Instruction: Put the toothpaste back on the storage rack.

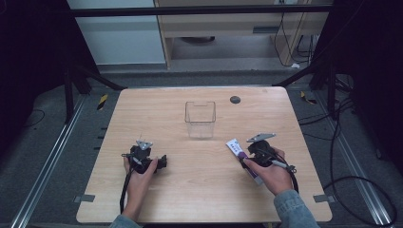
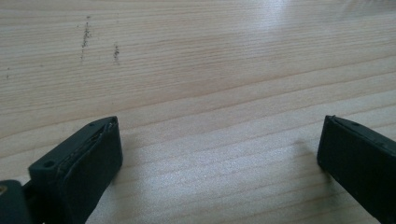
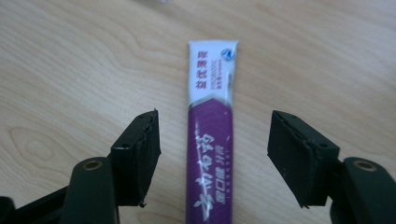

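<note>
The right gripper (image 3: pixel 212 154) straddles a purple-and-white plastic tube (image 3: pixel 210 140), fingers (image 3: pixel 137 154) spread. Best lower squarely, then close mid-tube. The left gripper (image 2: pixel 219 158) is spread, empty.

Even, soft light falls on the worktop (image 1: pixel 204 190) from above, and the surroundings to far left and right sink into near black. In the left gripper view a pale sheen glares at the far right. Near jaws look soft, casting faint shadows.

Left gripper (image 2: pixel 219 154) fingers (image 2: pixel 93 163) wide apart over bare wooden table (image 2: pixel 210 70).
</note>
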The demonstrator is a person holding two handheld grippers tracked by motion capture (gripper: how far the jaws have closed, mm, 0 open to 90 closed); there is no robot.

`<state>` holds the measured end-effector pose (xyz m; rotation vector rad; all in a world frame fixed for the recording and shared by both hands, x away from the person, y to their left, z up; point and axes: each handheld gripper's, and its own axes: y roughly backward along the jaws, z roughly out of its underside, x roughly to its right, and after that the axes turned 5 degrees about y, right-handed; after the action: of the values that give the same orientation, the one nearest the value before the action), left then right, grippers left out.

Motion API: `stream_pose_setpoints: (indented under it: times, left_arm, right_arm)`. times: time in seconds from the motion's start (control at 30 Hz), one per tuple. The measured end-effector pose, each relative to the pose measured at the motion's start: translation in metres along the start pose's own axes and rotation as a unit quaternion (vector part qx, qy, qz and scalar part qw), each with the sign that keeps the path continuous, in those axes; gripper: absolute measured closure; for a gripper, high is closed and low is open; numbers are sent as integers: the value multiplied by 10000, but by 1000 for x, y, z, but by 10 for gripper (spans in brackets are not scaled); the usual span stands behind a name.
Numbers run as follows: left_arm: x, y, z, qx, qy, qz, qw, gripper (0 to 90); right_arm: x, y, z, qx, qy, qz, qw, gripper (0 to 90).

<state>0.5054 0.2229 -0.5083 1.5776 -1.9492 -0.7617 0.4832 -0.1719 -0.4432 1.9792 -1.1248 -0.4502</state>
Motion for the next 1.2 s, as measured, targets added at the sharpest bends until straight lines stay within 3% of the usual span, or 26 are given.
stream_pose_setpoints:
  times: [0.2, 0.3, 0.4, 0.5, 0.77, 0.8, 0.97, 1.2]
  left_arm:
    - [-1, 1, 1, 9, -45, 34, 10000, 0]
    - [-1, 2, 2, 8, -21, 35, 10000, 0]
    - [-1, 2, 2, 15, -2, 19, 10000, 0]
    - [-1, 2, 2, 6, -3, 13, 10000, 0]
    - [-2, 1, 1, 4, -49, 34, 10000, 0]
    - [-2, 1, 1, 5, -47, 35, 10000, 0]
    - [-2, 2, 1, 3, -53, 33, 10000, 0]
    - [-2, 1, 1, 2, -55, 32, 10000, 0]
  right_arm:
    - [-10, -3, 0, -315, 6, -41, 9995, 440]
    - [-11, -7, 1, -344, -103, -117, 9993, 449]
    - [-12, -11, 2, -407, -52, -100, 9991, 458]
    - [-9, -16, -1, -587, -96, -178, 9981, 448]
    - [0, -26, -13, -612, -149, -189, 9978, 388]
    - [-1, -31, -17, -708, -142, -176, 9972, 377]
    - [-2, -45, -25, -932, -74, -58, 9956, 404]
    - [3, -52, -32, -982, -119, -105, 9950, 442]
